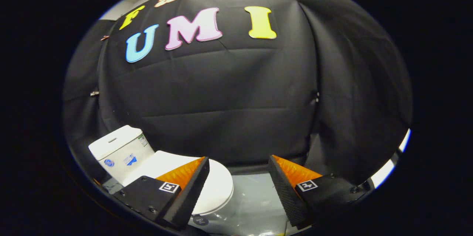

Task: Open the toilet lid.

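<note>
So right now your gripper (pixel 238 177) is spread wide open with nothing between its fingers, just hanging in the air above a pale, glossy tabletop (pixel 255 199). The little white toilet (pixel 147 166) sits off to the left of the fingers, with its tank (pixel 120 151) at the far left and the bowl end pointing in toward the gap. The toilet lid (pixel 218 186) is down flat, closed over the bowl, and your left finger (pixel 184 191) overlaps it in the view, so part of the lid is hidden behind that finger. Can't tell from this angle if the finger is actually touching the lid or just floating in front of it. The rounded front edge of the lid pokes out just past the inner side of the left finger, into the open gap. Your right finger (pixel 292 191) is well apart from the toilet, with only bare tabletop next to it. Behind everything there's the black cloth wall (pixel 229 110) of the booth, and the toilet's tank stands near it
</note>
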`<state>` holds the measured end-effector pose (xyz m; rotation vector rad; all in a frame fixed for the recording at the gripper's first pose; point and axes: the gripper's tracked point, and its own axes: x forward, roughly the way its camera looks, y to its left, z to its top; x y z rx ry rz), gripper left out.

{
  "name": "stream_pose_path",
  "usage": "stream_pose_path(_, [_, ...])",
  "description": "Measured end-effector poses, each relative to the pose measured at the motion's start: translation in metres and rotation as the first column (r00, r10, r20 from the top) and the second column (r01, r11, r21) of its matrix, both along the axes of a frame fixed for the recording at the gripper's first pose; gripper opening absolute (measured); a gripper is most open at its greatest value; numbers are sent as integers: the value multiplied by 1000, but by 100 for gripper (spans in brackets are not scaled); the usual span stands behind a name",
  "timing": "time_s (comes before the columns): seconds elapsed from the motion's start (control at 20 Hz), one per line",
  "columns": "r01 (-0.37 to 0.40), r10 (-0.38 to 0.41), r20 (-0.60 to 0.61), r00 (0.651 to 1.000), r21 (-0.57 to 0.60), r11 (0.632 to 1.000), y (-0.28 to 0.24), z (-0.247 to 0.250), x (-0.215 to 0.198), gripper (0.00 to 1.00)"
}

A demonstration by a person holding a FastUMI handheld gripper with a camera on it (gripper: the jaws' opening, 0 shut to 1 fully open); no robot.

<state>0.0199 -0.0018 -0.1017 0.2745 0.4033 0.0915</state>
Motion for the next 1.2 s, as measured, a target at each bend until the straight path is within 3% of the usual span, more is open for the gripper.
stream_pose_path(0.2, [-25, 47, -158, 986, 135, 990, 1, -43, -10, 99])
stream_pose_path(0.4, [-84, 126, -248, 961, 173, 981, 15, -83, -32, 99])
stream_pose_path(0.6, [-166, 238, -336, 911, 227, 960, 47, -124, -64, 99])
stream_pose_path(0.75, [-173, 290, -411, 864, 298, 939, 70, -154, -82, 99])
stream_pose_path(0.9, [-130, 344, -487, 803, 421, 898, 95, -182, -101, 99])
stream_pose_path(1.05, [11, 418, -561, 714, 606, 795, 123, -194, -119, 98])
stream_pose_path(1.15, [70, 451, -577, 681, 665, 744, 134, -204, -126, 97])
stream_pose_path(1.2, [81, 458, -585, 669, 670, 738, 137, -210, -126, 87])
